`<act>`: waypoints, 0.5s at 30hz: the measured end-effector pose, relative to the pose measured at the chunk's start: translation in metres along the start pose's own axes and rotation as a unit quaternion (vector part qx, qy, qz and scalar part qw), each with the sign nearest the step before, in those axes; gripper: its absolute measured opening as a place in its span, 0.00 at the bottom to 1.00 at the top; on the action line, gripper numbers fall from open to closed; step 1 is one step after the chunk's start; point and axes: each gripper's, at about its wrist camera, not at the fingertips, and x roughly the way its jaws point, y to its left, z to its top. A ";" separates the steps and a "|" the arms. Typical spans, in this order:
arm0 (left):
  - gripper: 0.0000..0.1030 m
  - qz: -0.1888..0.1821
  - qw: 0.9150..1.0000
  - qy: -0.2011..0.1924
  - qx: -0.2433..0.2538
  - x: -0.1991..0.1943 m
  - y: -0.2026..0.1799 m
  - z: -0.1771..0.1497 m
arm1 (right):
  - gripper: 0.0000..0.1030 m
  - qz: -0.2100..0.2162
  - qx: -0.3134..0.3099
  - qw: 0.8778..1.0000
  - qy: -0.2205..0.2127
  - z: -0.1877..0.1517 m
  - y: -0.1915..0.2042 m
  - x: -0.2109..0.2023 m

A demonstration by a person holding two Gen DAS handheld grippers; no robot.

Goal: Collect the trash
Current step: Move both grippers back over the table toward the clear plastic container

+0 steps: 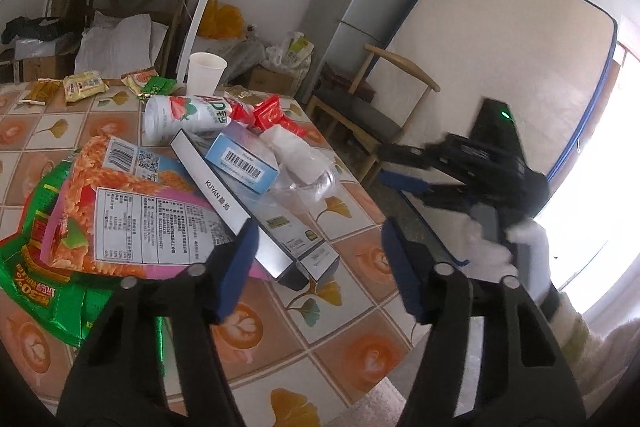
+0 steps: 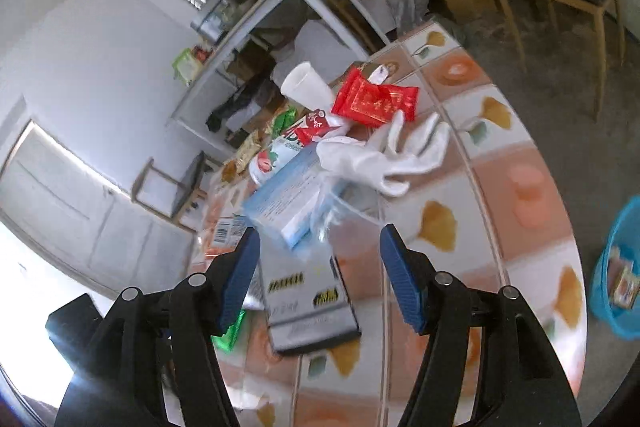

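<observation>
Heaped near the edge of the table with the orange-and-white ginkgo-leaf patterned cloth [image 1: 352, 247]: a mixed pile of trash. At the bottom left of the left wrist view, a crumpled green foil snack bag [image 1: 48, 287], and over it a large orange-and-pink noodle wrapper [image 1: 132, 219] with a white nutrition panel facing up. Across that wrapper, a long flat white-and-black carton [image 1: 240, 211] printed with dark lettering, one end just beside the left finger pad. On top of the carton, a small light-blue box with a barcode [image 1: 244, 159], and beside it a crumpled clear plastic bottle [image 1: 308, 179] with a white label. Behind these, a white strawberry-print drink bottle [image 1: 180, 115] lying on its side, red foil wrappers [image 1: 272, 115] and an upright white paper cup [image 1: 206, 73]. Further back on the cloth, several small yellow and green snack packets [image 1: 84, 85].

Left gripper [image 1: 320, 255] low over the table edge, blue-padded fingers apart, nothing between them. Right gripper [image 1: 396, 163] off past the table edge in the left wrist view, held in a white-gloved hand [image 1: 516, 251], fingers likewise apart and empty; in its own view, pointing at the carton and the blue box. Loose white glove [image 2: 384, 155] draped beside the red wrappers. On the floor at the far right of the right wrist view, a blue plastic basket [image 2: 612, 267] with some packaging inside.
</observation>
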 end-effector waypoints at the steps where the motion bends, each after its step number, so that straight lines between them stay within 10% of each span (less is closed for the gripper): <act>1: 0.50 -0.001 1.000 0.002 -0.002 0.002 0.002 0.001 | 0.59 -0.004 -0.005 1.000 0.001 0.003 0.001 0.005; 7: 0.31 -0.011 1.000 0.012 -0.025 0.014 0.015 0.007 | 0.54 -0.061 -0.065 0.996 0.029 0.020 0.011 0.050; 15: 0.23 -0.024 0.999 0.026 -0.037 0.029 0.020 0.009 | 0.10 -0.022 -0.071 0.995 0.073 0.016 0.006 0.069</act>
